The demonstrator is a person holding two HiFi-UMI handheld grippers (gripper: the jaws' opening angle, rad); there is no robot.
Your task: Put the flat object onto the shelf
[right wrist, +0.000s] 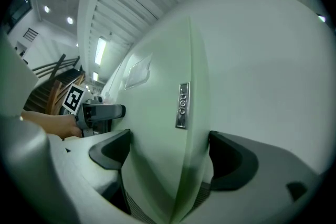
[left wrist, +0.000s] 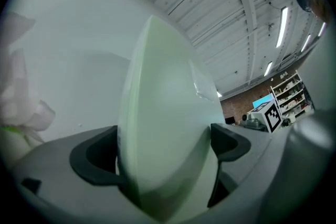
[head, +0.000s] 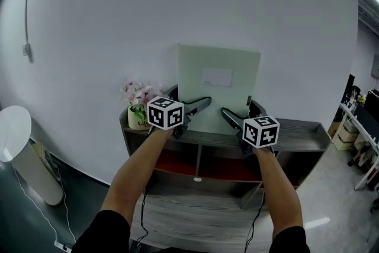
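We see the flat pale-green case (head: 219, 92) upright, face-on against the wall (head: 177, 3), bottom edge at the shelf (head: 299, 130) top, long axis vertical. 2 grippers pinch its lower corners: left gripper (head: 188, 105) clamped left, right gripper (head: 241, 114) clamped right, equally near.

Pink flowers (head: 137, 93), white cylinder (head: 16, 132), wall cable (head: 26, 12)

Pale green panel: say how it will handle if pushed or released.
The panel is probably stiff: held only at its lower corners by the left gripper and right gripper, it stands straight. Upright and thin-edged, it would likely tip if pushed.
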